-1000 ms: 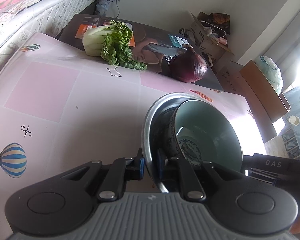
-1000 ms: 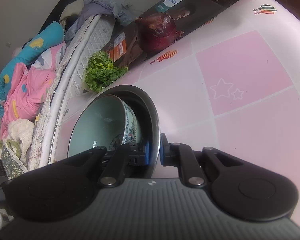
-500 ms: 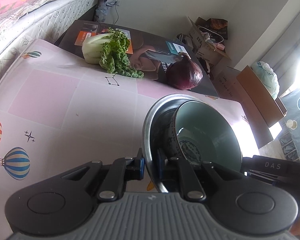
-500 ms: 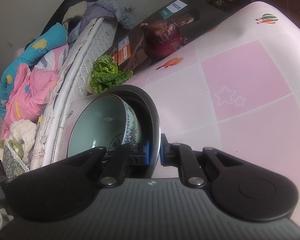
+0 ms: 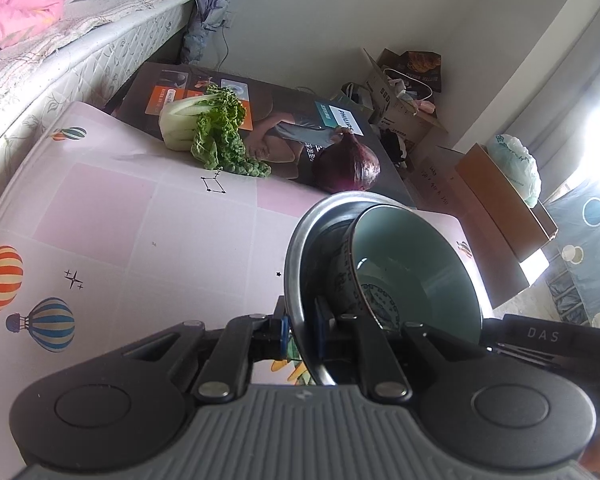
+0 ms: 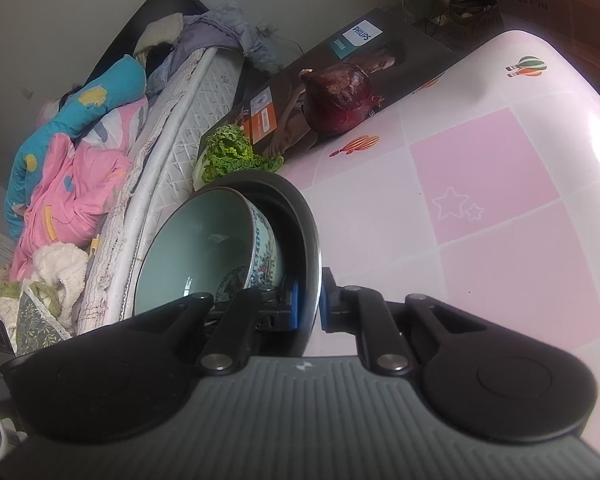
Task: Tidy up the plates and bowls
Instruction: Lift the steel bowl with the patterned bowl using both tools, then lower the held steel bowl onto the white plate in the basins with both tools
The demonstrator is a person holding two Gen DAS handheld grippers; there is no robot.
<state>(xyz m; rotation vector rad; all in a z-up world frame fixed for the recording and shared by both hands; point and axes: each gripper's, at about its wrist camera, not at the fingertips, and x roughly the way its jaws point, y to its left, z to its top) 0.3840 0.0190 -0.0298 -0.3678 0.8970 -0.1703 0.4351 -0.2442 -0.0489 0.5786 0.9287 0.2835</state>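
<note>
Up comes the steel bowl (image 5: pixel 296 264) off the bench (image 5: pixel 172 240), left gripper (image 5: pixel 300 332) and right gripper (image 6: pixel 309 307) each pinching its rim, slick metal cradling a breakable ceramic bowl (image 5: pixel 416 268) at lower centre, cabbage (image 5: pixel 208 132) and red onion (image 5: pixel 350 164) beyond.

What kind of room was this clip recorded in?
Most likely a bedroom doubling as a work area: a mattress with heaped bedding runs beside the table, and cardboard boxes sit on the floor by the wall.
</note>
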